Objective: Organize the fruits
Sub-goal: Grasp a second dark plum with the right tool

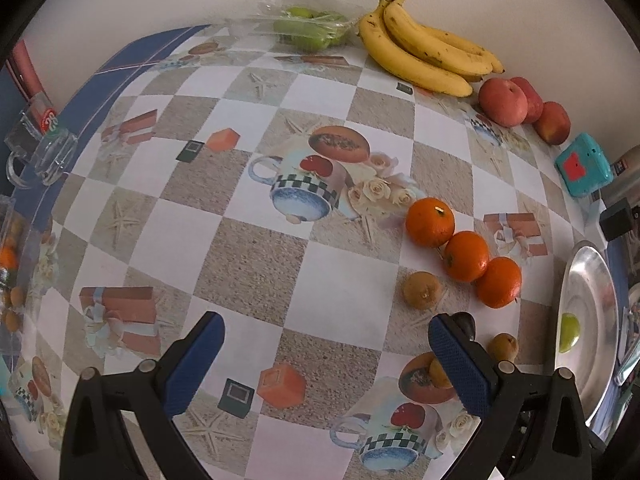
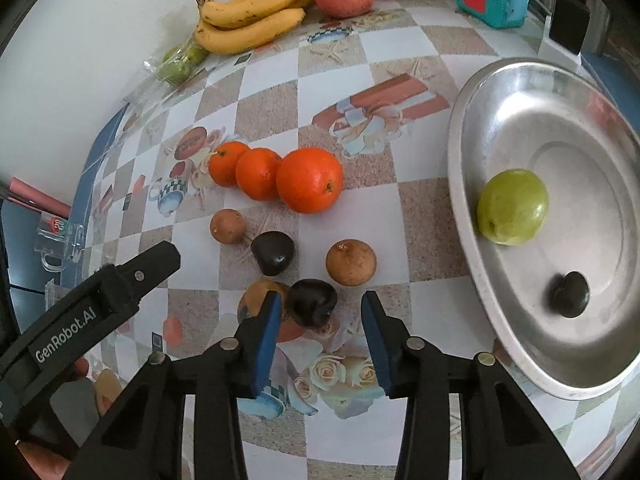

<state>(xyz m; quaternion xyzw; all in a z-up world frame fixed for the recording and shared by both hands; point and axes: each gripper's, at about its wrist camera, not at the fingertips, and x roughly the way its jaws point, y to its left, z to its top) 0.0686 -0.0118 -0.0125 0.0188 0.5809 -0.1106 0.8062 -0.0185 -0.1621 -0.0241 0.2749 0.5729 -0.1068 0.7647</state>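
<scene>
Three oranges [image 2: 276, 174] lie in a row mid-table, also in the left wrist view [image 1: 466, 255]. Below them lie two brown fruits [image 2: 351, 262] [image 2: 228, 226] and two dark fruits [image 2: 273, 252] [image 2: 312, 302]. A steel plate [image 2: 480, 128] on the right holds a green fruit [image 2: 512, 207] and a dark fruit [image 2: 570, 294]. My right gripper [image 2: 322, 312] is open, its fingers on either side of the nearer dark fruit. My left gripper [image 1: 326, 344] is open and empty over the tablecloth; it also shows at the left of the right wrist view [image 2: 156, 258].
Bananas [image 1: 424, 52], three red apples [image 1: 520, 106] and a bag of green fruit [image 1: 308, 28] lie along the back wall. A teal box [image 1: 584, 164] stands at the right. Glass mugs [image 1: 40, 152] stand at the left edge.
</scene>
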